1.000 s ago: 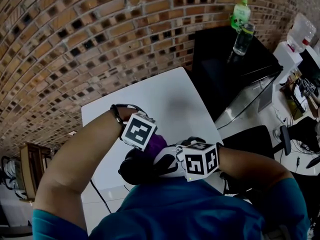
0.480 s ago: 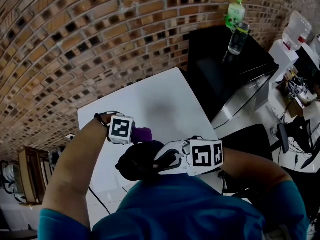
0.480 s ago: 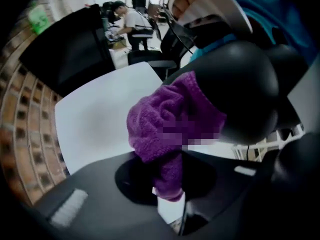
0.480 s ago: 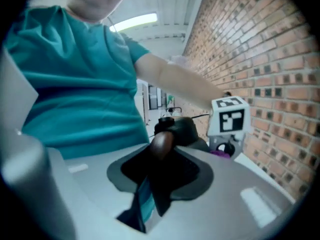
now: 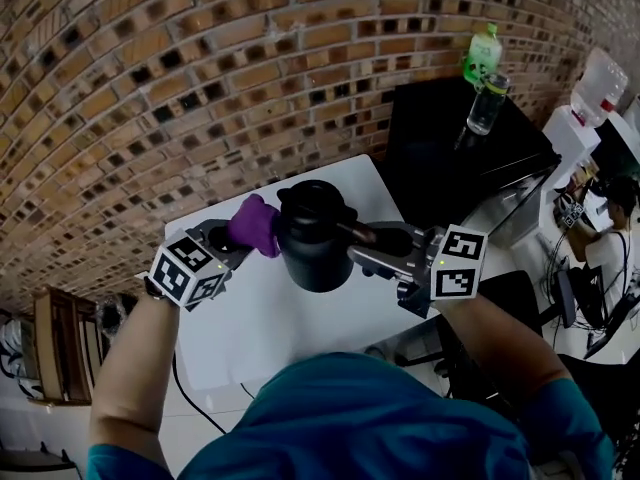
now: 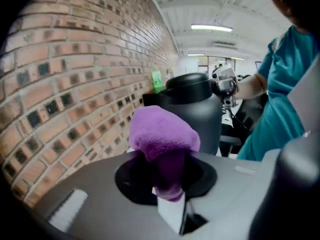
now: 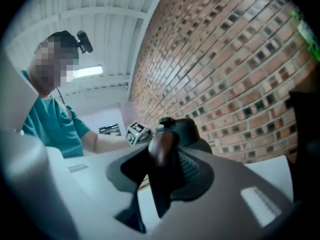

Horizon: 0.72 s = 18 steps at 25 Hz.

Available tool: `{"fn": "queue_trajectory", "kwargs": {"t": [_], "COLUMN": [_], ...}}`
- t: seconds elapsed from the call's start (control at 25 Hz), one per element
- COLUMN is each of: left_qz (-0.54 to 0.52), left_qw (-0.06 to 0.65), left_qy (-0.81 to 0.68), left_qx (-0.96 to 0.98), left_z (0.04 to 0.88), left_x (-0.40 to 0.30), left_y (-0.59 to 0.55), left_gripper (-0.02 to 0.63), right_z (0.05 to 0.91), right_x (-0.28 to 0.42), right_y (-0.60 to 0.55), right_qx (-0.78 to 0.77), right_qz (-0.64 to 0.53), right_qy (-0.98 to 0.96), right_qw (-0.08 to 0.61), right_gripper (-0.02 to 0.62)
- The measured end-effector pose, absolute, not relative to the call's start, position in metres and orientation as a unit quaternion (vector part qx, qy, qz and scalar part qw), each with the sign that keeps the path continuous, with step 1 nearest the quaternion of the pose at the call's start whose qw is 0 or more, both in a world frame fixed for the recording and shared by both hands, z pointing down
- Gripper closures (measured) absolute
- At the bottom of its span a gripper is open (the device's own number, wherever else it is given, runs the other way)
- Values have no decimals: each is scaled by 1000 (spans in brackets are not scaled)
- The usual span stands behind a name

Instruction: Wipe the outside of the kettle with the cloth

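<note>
A black kettle (image 5: 315, 238) stands upright over the white table (image 5: 250, 318), lid on top. My right gripper (image 5: 375, 243) comes in from the right and is shut on the kettle's dark handle (image 7: 161, 151). On the left, my left gripper (image 5: 235, 236) is shut on a purple cloth (image 5: 255, 225), which touches the kettle's left side. In the left gripper view the bunched cloth (image 6: 162, 134) sticks out between the jaws with the kettle body (image 6: 200, 111) right behind it. Whether the kettle's base rests on the table is hidden.
A brick wall (image 5: 200, 88) runs along the table's far side. To the right stands a black cabinet (image 5: 440, 148) with a green bottle (image 5: 483, 40) and a clear bottle (image 5: 487, 78). A cable (image 5: 195, 393) hangs at the table's near left edge.
Both grippers moved away from the person's body and up. The kettle went from low and half hidden to upright over the table. The hands spread apart, and the cloth now lies on the kettle's left side.
</note>
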<state>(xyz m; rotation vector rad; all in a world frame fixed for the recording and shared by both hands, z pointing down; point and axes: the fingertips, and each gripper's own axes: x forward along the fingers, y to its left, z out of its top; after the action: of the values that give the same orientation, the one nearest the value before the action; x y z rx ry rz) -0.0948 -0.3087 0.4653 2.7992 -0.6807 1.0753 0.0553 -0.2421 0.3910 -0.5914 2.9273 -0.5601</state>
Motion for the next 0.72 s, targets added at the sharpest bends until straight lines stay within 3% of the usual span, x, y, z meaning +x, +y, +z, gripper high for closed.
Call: {"fn": "queue_trajectory", "kwargs": {"t": [0.36,0.72], "left_qz": [313,389], "left_qw": [-51,-115], "left_qy": [-304,-263], "left_qx": [898,875], "left_z": [399,439], "left_x": [-19,28], "left_y": [-303,-284], "left_gripper": [534,534], "right_z": [364,361], "right_x": [70,76], "right_y": [-310,-314], "right_qx": [-312,-335], "right_qz": [-183,-166], "right_qy": [928,924], "right_qw": [90,74], "right_gripper": [480,479]}}
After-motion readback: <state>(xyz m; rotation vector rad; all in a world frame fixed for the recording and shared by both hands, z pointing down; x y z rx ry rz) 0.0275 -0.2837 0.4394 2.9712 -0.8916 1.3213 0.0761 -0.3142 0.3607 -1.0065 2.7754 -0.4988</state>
